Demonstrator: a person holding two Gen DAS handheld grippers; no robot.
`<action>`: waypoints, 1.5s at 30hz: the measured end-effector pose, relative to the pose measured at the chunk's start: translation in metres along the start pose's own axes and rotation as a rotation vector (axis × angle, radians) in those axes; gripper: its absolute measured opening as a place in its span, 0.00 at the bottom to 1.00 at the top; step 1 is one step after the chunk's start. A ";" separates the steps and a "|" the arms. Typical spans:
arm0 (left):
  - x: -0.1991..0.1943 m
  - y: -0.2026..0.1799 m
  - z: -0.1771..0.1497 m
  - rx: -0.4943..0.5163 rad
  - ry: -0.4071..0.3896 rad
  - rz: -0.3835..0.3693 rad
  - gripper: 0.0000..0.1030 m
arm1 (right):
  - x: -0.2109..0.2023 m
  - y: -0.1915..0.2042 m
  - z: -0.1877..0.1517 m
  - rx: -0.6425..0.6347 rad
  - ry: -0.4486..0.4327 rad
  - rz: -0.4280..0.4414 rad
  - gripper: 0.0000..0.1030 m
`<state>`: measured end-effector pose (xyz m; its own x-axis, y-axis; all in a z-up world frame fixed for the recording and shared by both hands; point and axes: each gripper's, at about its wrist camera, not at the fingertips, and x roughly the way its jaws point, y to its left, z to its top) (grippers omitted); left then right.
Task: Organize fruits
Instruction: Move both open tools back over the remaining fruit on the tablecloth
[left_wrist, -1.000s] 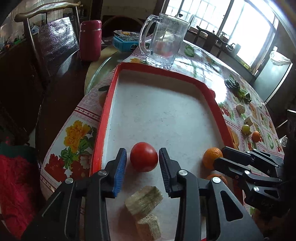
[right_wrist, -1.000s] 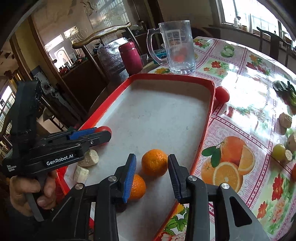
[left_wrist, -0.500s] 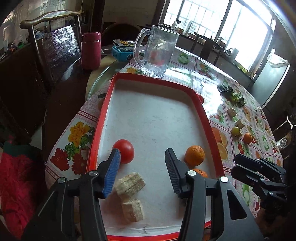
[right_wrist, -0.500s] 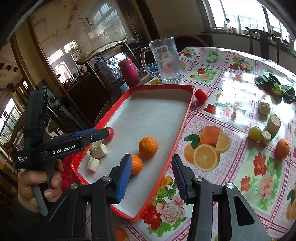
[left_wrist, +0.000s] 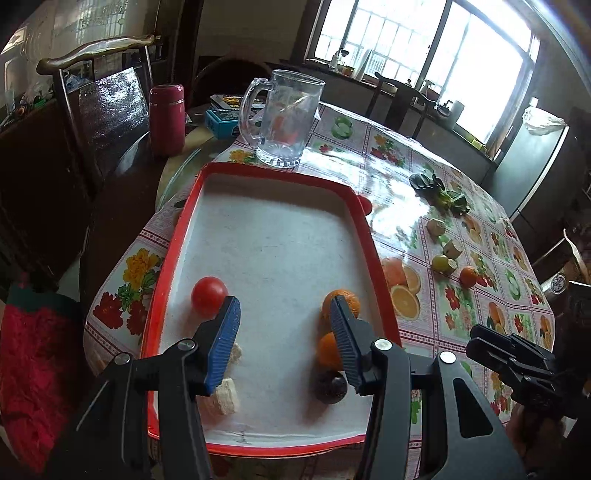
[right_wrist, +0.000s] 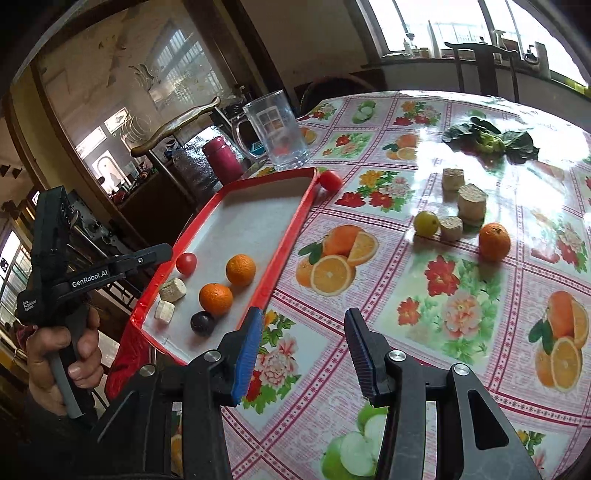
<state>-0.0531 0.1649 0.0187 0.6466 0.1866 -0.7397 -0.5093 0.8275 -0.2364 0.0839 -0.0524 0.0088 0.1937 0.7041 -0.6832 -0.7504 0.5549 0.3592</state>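
One orange (left_wrist: 328, 350) partly hidden, perhaps.

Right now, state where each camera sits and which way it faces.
Left wrist: on the left gripper, looking down into the red tray; the right gripper shows at right.
Right wrist: on the right gripper, over the tablecloth beside the tray; a hand holds the left gripper.
Shared: tray, tomato, glass mug.

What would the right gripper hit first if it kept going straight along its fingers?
Probably just the bare tablecloth ahead of the right gripper, whose opening jaws hold nothing. The loose orange lies further off to one side, though depth is hard to judge.
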 end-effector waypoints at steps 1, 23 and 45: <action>0.000 -0.004 0.000 0.005 0.000 -0.006 0.51 | -0.004 -0.005 -0.002 0.008 -0.003 -0.009 0.47; 0.013 -0.110 -0.005 0.166 0.032 -0.153 0.51 | -0.055 -0.090 -0.024 0.152 -0.056 -0.142 0.47; 0.082 -0.172 0.007 0.321 0.140 -0.208 0.51 | -0.022 -0.120 0.010 0.118 -0.020 -0.198 0.45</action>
<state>0.0915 0.0416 0.0026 0.6221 -0.0579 -0.7808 -0.1583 0.9674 -0.1978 0.1763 -0.1303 -0.0127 0.3431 0.5840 -0.7357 -0.6179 0.7302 0.2915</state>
